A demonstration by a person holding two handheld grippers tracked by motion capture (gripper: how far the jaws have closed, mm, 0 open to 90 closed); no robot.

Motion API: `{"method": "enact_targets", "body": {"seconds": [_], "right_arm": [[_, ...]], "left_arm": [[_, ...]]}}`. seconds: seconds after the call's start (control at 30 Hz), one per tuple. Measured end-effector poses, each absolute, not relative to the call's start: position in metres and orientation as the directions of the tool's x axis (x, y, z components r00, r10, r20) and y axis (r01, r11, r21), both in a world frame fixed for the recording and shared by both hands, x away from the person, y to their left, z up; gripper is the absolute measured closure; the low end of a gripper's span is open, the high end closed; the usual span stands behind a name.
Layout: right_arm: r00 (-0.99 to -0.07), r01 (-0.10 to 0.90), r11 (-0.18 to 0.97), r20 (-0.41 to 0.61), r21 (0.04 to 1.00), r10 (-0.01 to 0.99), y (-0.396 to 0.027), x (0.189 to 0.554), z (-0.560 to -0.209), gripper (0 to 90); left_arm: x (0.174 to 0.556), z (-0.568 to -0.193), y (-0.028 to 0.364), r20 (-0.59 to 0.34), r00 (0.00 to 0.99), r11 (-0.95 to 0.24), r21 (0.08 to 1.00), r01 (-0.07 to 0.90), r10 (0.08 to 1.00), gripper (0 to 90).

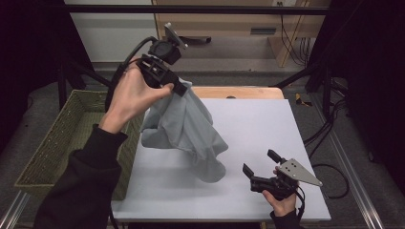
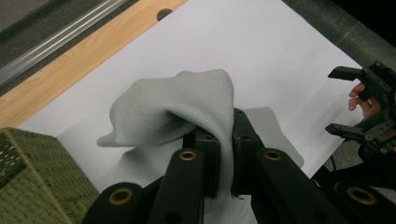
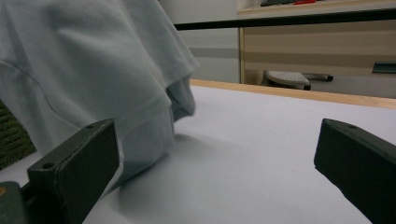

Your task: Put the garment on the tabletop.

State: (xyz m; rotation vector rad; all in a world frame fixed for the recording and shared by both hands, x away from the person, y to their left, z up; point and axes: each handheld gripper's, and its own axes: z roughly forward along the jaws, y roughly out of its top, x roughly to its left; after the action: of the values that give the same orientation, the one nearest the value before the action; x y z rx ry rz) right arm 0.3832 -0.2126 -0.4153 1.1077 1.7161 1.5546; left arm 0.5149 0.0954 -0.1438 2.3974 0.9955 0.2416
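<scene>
one pale grey cloth (image 1: 184, 129), soft, crumpled, hanging in loose folds.

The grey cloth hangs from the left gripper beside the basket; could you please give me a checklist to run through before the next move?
1. Left gripper shut on the grey cloth: ok.
2. Cloth fully clear of the white table top: not ok, its lower end rests there.
3. Right gripper open, holding nothing: ok.
4. Woven basket beside the table: ok.
5. Basket contents: cannot tell.
</scene>
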Motion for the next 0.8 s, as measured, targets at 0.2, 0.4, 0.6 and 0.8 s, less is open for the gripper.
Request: {"method": "enact_targets", "body": {"seconds": [0.2, 0.4, 0.6, 0.8], "right_arm": [[-0.495, 0.211, -0.022, 0.126, 0.977, 0.86, -0.213, 0.382, -0.415, 0.4], [-0.495, 0.203, -0.017, 0.118, 0.979, 0.861, -0.212, 0.383, -0.417, 0.4], [-0.496, 0.204, -0.019, 0.12, 0.979, 0.86, -0.212, 0.384, -0.417, 0.4], [-0.498, 0.204, -0.011, 0.113, 0.979, 0.86, -0.213, 0.385, -0.418, 0.4]], "left_arm": [[0.518, -0.171, 0.079, -0.036, 0.74, -0.624, 0.512, 0.59, 0.671, 84.0], [0.519, -0.197, 0.071, -0.029, 0.772, -0.659, 0.502, 0.56, 0.635, 83.9], [0.523, -0.228, 0.067, -0.055, 0.775, -0.661, 0.487, 0.571, 0.63, 83.8], [0.524, -0.259, 0.066, -0.081, 0.787, -0.67, 0.475, 0.57, 0.612, 83.6]]}}
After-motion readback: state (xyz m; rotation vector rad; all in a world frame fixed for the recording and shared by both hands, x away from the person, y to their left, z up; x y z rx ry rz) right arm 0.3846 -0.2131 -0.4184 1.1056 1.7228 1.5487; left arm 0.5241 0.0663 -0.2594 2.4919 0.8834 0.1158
